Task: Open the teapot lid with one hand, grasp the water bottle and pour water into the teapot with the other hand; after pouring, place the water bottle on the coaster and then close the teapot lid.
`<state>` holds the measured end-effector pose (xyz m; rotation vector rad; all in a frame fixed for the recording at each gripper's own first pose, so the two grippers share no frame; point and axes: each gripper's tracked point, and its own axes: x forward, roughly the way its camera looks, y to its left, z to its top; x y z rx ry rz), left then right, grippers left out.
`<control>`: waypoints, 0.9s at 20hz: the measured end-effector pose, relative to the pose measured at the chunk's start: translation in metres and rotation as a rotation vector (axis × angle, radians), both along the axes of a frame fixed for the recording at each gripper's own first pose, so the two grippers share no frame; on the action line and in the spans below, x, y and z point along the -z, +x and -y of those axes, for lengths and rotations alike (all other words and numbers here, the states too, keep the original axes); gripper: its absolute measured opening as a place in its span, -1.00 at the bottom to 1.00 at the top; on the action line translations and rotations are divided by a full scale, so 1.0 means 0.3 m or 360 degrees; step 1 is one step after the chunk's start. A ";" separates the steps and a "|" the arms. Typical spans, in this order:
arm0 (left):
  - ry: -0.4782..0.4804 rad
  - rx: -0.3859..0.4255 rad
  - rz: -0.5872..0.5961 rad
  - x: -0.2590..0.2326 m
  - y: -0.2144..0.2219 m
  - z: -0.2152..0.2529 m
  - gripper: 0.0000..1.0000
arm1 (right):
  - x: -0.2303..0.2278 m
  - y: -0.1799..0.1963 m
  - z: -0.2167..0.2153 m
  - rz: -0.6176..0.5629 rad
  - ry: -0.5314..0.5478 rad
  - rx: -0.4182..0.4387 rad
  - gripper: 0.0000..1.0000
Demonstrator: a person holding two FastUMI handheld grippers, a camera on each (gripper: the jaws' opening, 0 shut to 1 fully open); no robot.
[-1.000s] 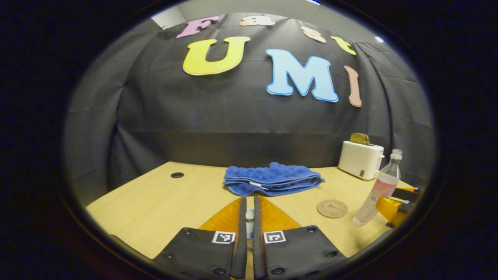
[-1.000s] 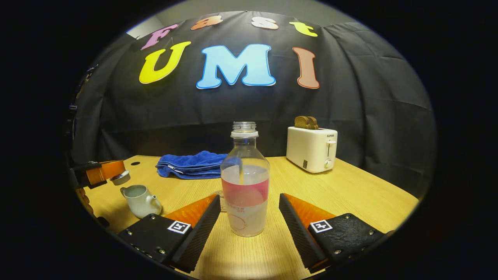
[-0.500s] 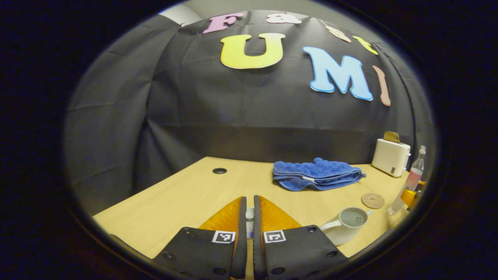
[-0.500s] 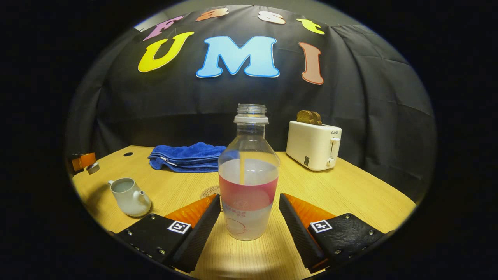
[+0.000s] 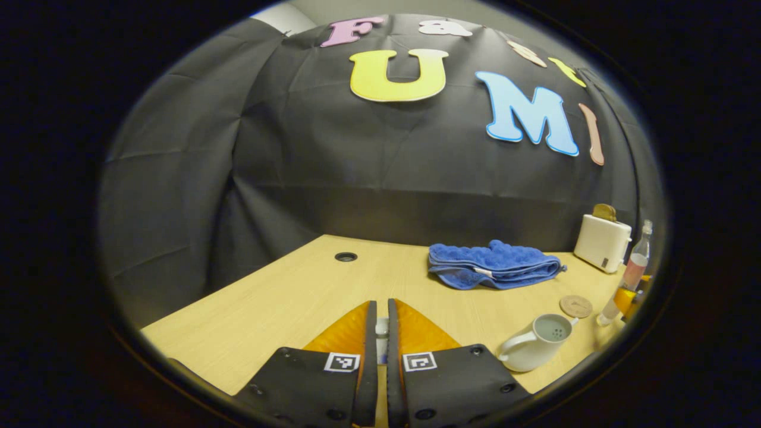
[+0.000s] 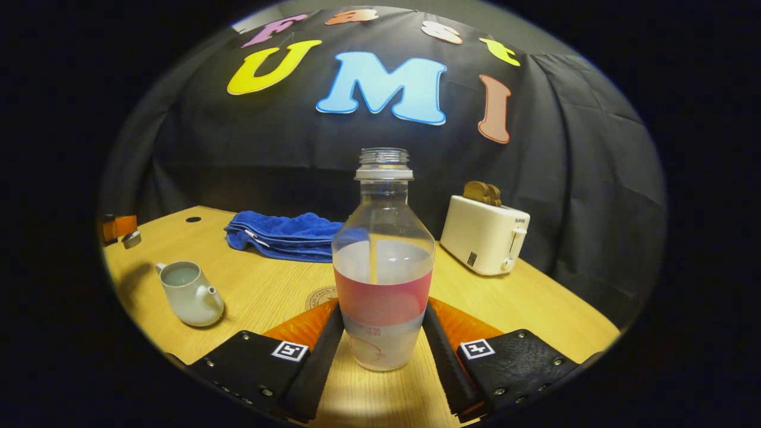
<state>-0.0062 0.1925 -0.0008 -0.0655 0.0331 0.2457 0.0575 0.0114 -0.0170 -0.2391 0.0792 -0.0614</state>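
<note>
- Left gripper view: left gripper [image 5: 381,333] has its fingers pressed together on a small pale object, likely the teapot lid [image 5: 381,328]. Open teapot [image 5: 535,343] sits at 4 o'clock on the table [image 5: 285,297]; coaster [image 5: 575,307] just beyond it.
- Right gripper view: right gripper [image 6: 380,336] clamps the uncapped water bottle [image 6: 382,267] on both sides, bottle upright, teapot at 9 o'clock.
- Risk: the smooth bottle may slip when tilted; the narrow teapot opening invites spillage.
</note>
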 end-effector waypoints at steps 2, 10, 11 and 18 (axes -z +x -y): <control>-0.0009 0.0008 0.0001 0.000 -0.001 0.002 -0.75 | -0.047 0.004 -0.015 0.0064 -0.0150 0.0011 0.56; -0.0047 0.0031 0.0014 -0.006 -0.004 0.010 -0.75 | -0.145 0.018 -0.037 0.0226 -0.0897 0.0192 0.55; -0.0048 0.0035 0.0012 -0.008 -0.005 0.012 -0.75 | -0.145 0.016 -0.043 0.0239 -0.0989 0.0212 0.55; -0.0054 0.0049 0.0006 -0.004 -0.006 0.021 -0.74 | -0.159 0.022 -0.122 0.0331 -0.1489 0.0260 0.55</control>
